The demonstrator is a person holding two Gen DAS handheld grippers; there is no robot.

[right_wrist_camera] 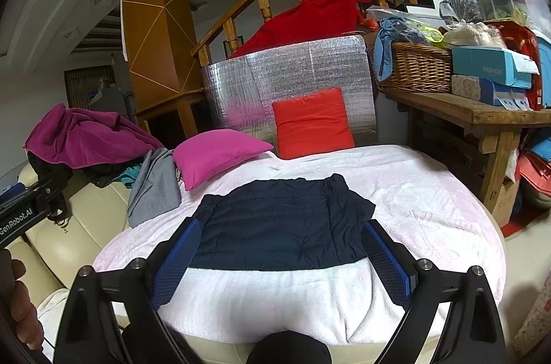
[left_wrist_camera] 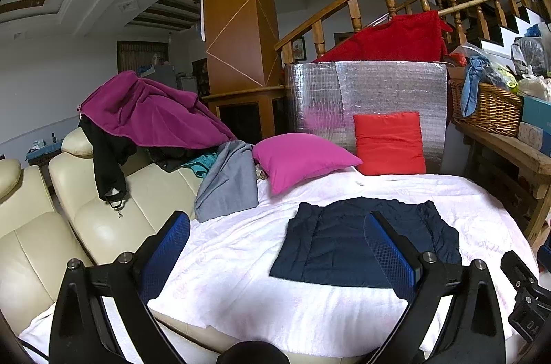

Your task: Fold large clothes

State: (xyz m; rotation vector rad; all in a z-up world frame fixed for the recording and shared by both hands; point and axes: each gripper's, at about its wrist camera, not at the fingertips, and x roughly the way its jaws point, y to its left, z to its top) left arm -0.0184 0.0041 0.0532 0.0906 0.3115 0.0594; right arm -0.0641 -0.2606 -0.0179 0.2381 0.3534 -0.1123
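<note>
Navy fabric sits folded into a flat rectangle: your dark blue garment (right_wrist_camera: 280, 226) lies on the pale pink blanket (right_wrist_camera: 430, 202) that covers the sofa seat, its sleeves turned in and its near hem straight toward you. Your right gripper (right_wrist_camera: 280, 257) hangs just above the near edge of that garment with its blue-padded fingers (right_wrist_camera: 177, 260) spread wide, one to each side of the folded piece and gripping nothing. Your left gripper (left_wrist_camera: 275, 260) is likewise spread wide and empty; through its camera the garment shows behind the right-hand finger, and the left-hand finger stands over bare blanket near the cream leather sofa (left_wrist_camera: 103, 226). Part of your hand (right_wrist_camera: 20, 302) shows at the lower left edge of the right wrist view, with the left tool's black body above it.

Behind the garment, a magenta cushion (right_wrist_camera: 217, 154) leans on the blanket, and an orange-red cushion (right_wrist_camera: 311, 124) stands upright against a silver foil panel (right_wrist_camera: 292, 74). A grey garment (right_wrist_camera: 155, 188) drapes off the blanket's left edge onto the sofa, and further left a purple fleece (left_wrist_camera: 151, 112) is heaped on the sofa back over black clothing (left_wrist_camera: 106, 164). A red blanket (left_wrist_camera: 389, 40) hangs on the stair railing above the foil. To your right, a wooden bench (right_wrist_camera: 465, 112) carries a wicker basket (right_wrist_camera: 416, 68) and stacked boxes.
</note>
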